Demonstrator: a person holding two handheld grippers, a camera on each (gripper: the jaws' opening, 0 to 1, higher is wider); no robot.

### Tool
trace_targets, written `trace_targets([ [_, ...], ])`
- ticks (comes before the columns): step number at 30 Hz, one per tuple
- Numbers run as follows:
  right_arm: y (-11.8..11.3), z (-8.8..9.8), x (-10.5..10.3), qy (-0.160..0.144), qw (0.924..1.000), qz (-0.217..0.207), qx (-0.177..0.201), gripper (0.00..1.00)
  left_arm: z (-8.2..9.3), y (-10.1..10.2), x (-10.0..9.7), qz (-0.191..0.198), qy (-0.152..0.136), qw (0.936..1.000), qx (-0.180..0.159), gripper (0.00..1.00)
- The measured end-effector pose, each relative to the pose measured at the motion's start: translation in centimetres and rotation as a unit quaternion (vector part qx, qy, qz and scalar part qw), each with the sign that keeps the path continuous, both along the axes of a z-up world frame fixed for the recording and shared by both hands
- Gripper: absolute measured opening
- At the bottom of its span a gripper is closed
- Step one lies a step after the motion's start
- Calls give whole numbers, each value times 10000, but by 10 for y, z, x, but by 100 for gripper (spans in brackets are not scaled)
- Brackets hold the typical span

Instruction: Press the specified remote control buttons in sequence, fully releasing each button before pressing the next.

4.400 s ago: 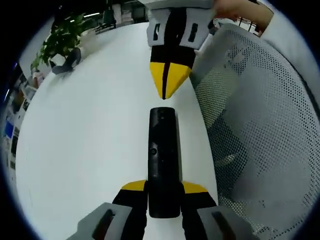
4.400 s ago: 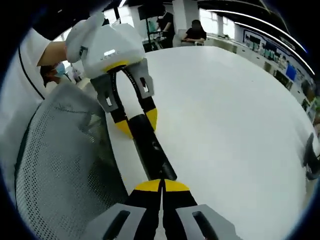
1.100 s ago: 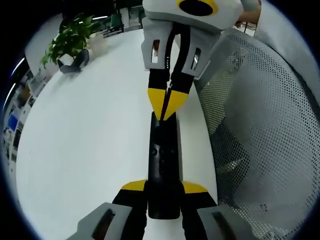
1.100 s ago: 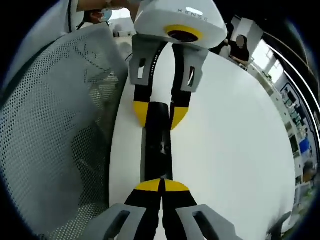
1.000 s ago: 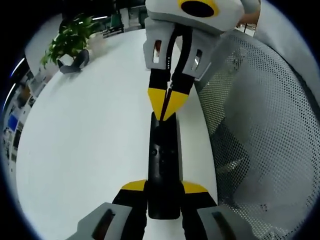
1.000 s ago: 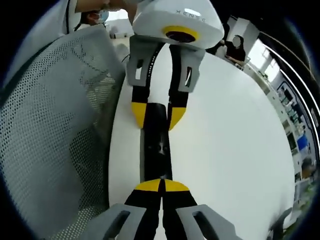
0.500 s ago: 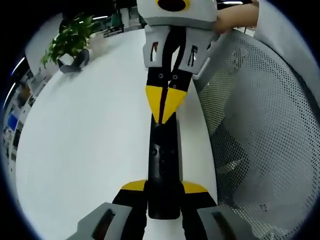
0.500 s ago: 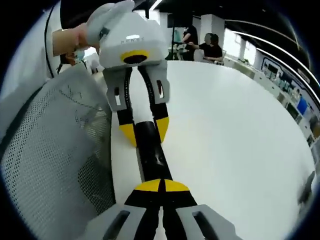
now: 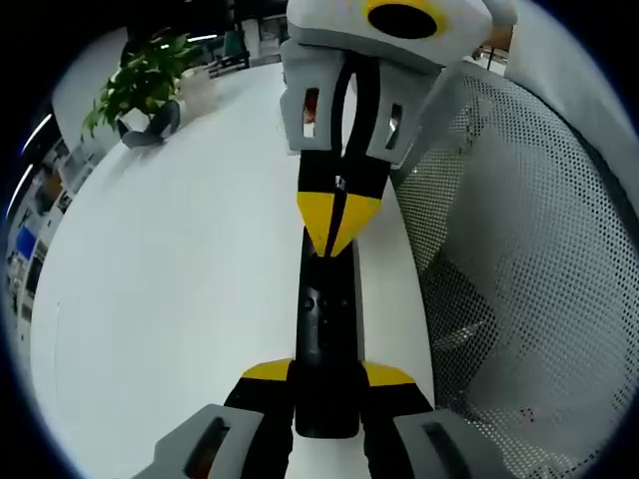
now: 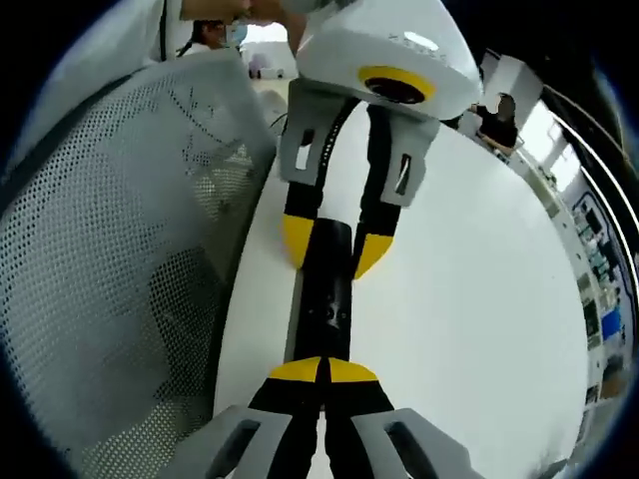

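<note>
Here, in the left gripper view, the left tongs [image 9: 327, 377] are clamping the near end of a black remote control [image 9: 326, 339], one yellow-tipped jaw on each long side, and the remote is lying lengthwise on the white counter [image 9: 170, 269], close along its edge. The right tongs [image 9: 337, 238] are coming in from the top of this view with their jaws pressed together, the yellow point touching down on the far part of the remote's button face. A grey mesh chair back [image 9: 519, 269] is standing just beside the counter edge, and a potted plant [image 9: 135, 75] is sitting far off on the counter. In the right gripper view, the right tongs [image 10: 321, 370] are rising from the bottom with jaws closed on nothing, their joined yellow tip resting on the remote control [image 10: 325, 294]. Beyond it, the left tongs [image 10: 327, 247] are gripping the remote's other end between their yellow tips. The mesh chair back [image 10: 110, 269] is spreading along one side, the white counter [image 10: 469, 309] along the other, and a person's hand [image 10: 270, 12] is showing behind the left tool.
</note>
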State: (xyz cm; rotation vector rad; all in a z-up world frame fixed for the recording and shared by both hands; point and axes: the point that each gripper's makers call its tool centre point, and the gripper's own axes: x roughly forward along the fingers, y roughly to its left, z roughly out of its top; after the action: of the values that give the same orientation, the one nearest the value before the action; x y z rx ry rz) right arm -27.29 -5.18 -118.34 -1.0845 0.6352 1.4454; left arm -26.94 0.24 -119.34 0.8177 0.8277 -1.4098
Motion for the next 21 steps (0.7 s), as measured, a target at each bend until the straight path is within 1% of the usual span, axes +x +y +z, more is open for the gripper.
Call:
trace_targets([
  [2,1,-1,0,-19,10000,49,-73,0,0,-1,0,20,8,10000,-48,24],
  [4,1,-1,1,28,10000,-7,-68,0,0,-1,0,5,-1,10000,-38,24],
  [5,0,-1,2,115,9999,-119,-30,0,0,-2,0,4,1,10000,-34,24],
  [7,0,0,1,281,9987,-375,177,0,0,-2,0,1,5,10000,-33,24],
  [8,-1,1,2,394,9969,-569,363,0,0,-2,0,6,6,10000,-37,24],
  [9,-1,1,2,425,9963,-619,417,0,0,-2,0,7,6,10000,-39,24],
  [11,-1,3,3,644,9905,-951,754,0,0,-2,0,15,8,10000,-56,24],
  [12,-1,3,3,715,9880,-1068,861,0,0,-2,0,15,8,10000,-60,24],
  [13,-1,3,1,895,9825,-1284,1014,0,0,-2,0,15,8,10000,-61,24],
  [14,-1,4,1,975,9795,-1355,1131,0,0,-2,0,11,3,10000,-53,24],
  [15,-1,4,1,988,9779,-1377,1221,0,0,-2,0,8,0,10000,-45,24],
  [18,-2,4,1,972,9766,-1424,1289,1,0,-2,-1,14,-8,10000,-51,24],
  [20,-2,4,6,827,9776,-1480,1250,8,0,-2,-1,23,-10,10000,-66,24],
  [21,-2,4,6,839,9775,-1481,1242,8,0,-2,-1,26,-9,10000,-70,24],
])
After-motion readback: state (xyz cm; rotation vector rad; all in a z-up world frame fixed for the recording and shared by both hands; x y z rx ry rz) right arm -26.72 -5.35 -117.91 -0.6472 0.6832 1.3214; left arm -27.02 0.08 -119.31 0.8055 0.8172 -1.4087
